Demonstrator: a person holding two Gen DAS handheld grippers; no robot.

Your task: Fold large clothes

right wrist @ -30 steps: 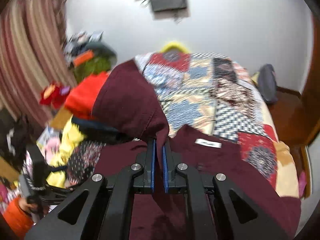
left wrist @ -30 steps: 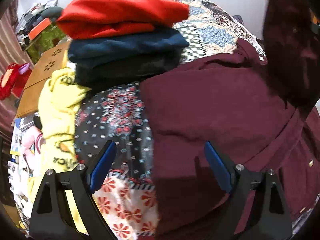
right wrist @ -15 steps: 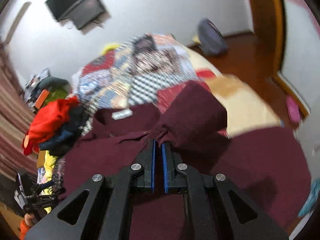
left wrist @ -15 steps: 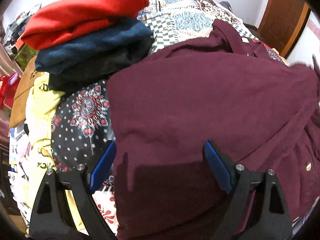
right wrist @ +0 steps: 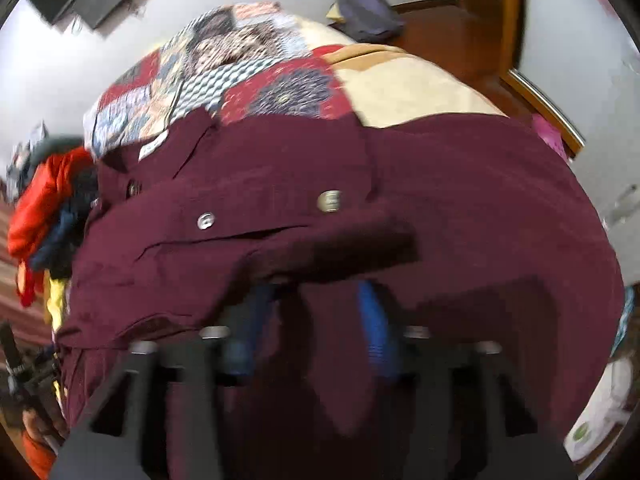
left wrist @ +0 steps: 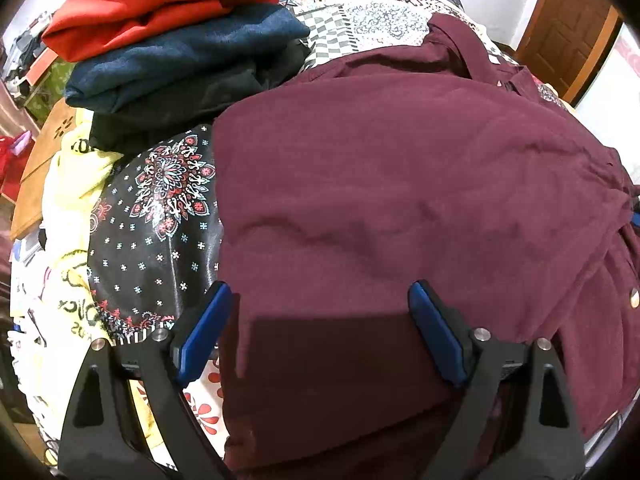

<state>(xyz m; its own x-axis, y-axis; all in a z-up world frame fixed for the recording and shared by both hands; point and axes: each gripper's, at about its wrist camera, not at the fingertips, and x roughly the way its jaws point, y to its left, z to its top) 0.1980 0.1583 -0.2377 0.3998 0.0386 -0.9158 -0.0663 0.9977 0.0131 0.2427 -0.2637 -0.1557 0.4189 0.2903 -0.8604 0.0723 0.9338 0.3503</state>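
Shirt: the maroon shirt point(left wrist: 400, 184) lies spread on the bed's patchwork quilt point(right wrist: 240, 76), a folded panel on top, its left edge straight beside the black floral cloth point(left wrist: 160, 216).
Left tool point(left wrist: 320, 320): blue pads spread wide, hovering over the shirt's near edge, gripping nothing.
Right tool point(right wrist: 316, 320): blurred, fingers parted, a flap of shirt draped across their tips; no grip visible.
Crowded side: a stack of 3 folded garments point(left wrist: 180, 40) sits close by the shirt's far left corner.
Open side: bare quilt lies beyond the collar.
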